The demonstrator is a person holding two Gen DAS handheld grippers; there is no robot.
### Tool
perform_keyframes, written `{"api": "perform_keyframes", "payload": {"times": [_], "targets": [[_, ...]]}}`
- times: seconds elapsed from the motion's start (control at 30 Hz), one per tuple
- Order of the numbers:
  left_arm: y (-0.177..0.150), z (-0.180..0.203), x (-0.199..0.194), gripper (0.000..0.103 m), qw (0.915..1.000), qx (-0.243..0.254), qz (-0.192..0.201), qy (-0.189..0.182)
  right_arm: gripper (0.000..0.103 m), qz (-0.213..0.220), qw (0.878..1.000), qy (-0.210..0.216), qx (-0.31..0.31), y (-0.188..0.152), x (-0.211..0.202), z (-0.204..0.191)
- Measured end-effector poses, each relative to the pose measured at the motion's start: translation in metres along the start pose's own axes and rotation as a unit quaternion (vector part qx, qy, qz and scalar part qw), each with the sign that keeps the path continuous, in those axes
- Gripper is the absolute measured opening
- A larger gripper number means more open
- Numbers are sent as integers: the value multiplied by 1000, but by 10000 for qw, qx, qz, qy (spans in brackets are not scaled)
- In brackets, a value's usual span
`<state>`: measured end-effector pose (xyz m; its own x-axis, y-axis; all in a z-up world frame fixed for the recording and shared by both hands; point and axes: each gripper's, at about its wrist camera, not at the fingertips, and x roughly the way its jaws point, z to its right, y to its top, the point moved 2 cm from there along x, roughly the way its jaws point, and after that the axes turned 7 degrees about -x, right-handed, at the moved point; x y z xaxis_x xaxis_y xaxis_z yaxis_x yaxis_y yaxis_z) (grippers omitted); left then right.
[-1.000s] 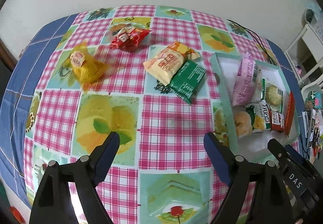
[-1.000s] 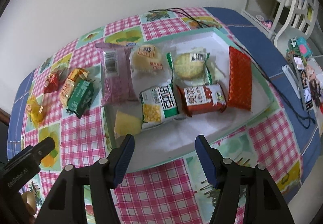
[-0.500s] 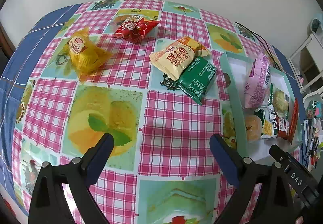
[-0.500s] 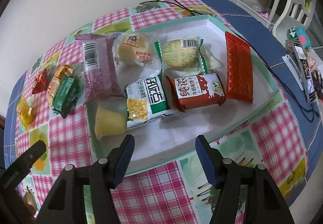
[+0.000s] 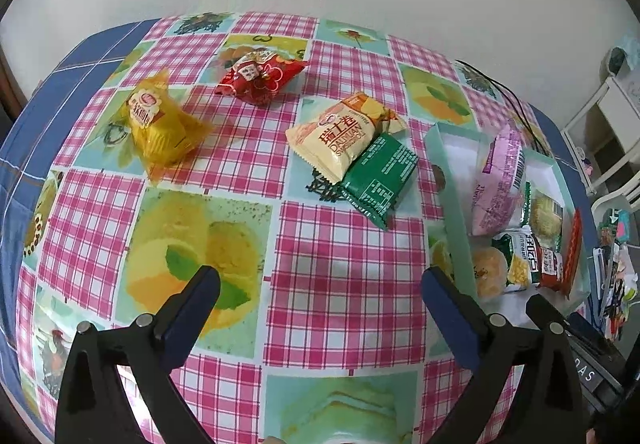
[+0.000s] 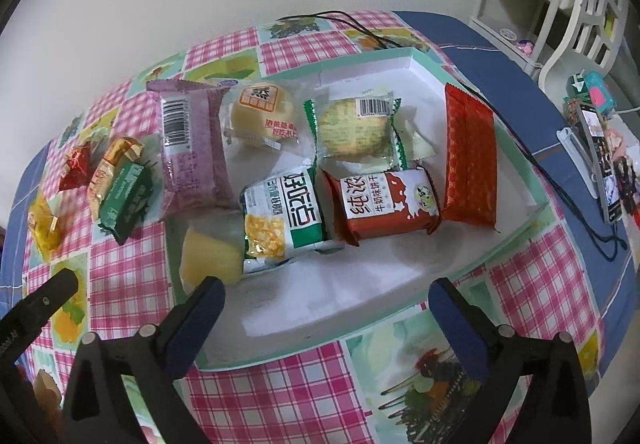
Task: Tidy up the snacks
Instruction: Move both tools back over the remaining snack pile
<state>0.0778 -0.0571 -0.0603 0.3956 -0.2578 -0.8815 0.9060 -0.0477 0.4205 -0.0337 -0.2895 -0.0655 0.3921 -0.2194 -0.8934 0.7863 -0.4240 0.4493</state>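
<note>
A shallow white tray (image 6: 400, 276) with a mint rim holds several wrapped snacks: a purple pack (image 6: 192, 144), a corn snack (image 6: 284, 216), a red milk biscuit pack (image 6: 384, 204) and a red-orange pack (image 6: 470, 152). On the cloth left of the tray lie a cream pack (image 5: 340, 136), a green pack (image 5: 376, 176), a red pack (image 5: 260, 76) and a yellow pack (image 5: 160, 124). My left gripper (image 5: 320, 284) is open and empty above the cloth, short of the cream and green packs. My right gripper (image 6: 326, 292) is open and empty over the tray's near edge.
The table has a pink checked cloth with fruit pictures (image 5: 340, 284) and blue edges. A black cable (image 6: 540, 164) runs past the tray's far right side. A white chair and shelf (image 6: 560, 4) stand at the right. The tray also shows in the left wrist view (image 5: 456, 204).
My left gripper has moved forward toward the loose packs, which look larger and nearer. My right gripper has moved closer to the tray. Both stay open.
</note>
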Motion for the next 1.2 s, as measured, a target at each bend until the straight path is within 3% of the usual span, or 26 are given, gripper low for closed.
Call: {"api": "perform_keyframes", "payload": {"times": [0.53, 0.83, 1.03, 1.2], "targets": [[6, 5, -11, 100, 9999, 65, 132, -89, 103, 442, 9984, 177, -316, 3, -26, -18], [10, -9, -12, 100, 9985, 54, 71, 536, 103, 299, 9986, 386, -226, 1, -27, -25], [15, -24, -12, 100, 9953, 31, 3, 966, 103, 206, 9990, 283, -276, 0, -26, -32], [19, -37, -13, 100, 9944, -62, -54, 1054, 103, 138, 9991, 285, -290, -1, -24, -40]]}}
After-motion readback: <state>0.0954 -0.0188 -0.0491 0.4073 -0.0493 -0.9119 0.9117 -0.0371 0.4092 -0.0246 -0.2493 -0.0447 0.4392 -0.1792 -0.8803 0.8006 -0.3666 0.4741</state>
